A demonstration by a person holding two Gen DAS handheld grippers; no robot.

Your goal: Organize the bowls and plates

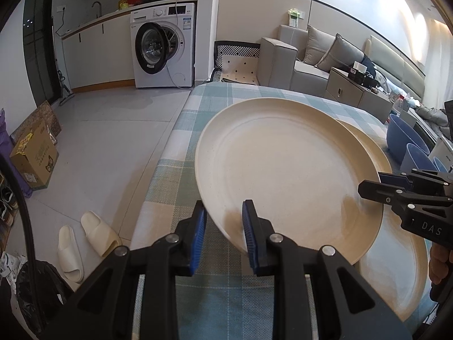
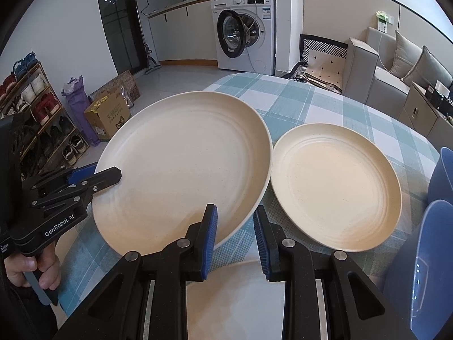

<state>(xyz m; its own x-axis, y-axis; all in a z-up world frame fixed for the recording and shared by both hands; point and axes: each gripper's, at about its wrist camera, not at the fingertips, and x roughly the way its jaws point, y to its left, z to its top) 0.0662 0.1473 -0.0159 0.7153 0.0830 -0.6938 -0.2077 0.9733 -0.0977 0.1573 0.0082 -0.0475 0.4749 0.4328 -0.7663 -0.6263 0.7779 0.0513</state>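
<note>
progress: early | my left gripper [image 1: 223,233] and right gripper [image 2: 235,239] both clamp big plate [image 2: 181,167], lifted | left: stack onto smaller plate [image 2: 337,187], blue bowls [image 1: 407,141] unsorted

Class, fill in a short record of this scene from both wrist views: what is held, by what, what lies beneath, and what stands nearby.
held item: large cream plate, lifted and tilted
left tongs: shut on the plate's near rim
right tongs: shut on its opposite rim
below: a second cream plate flat on the checked tablecloth
nearby: blue bowls at the table's right edge
</note>
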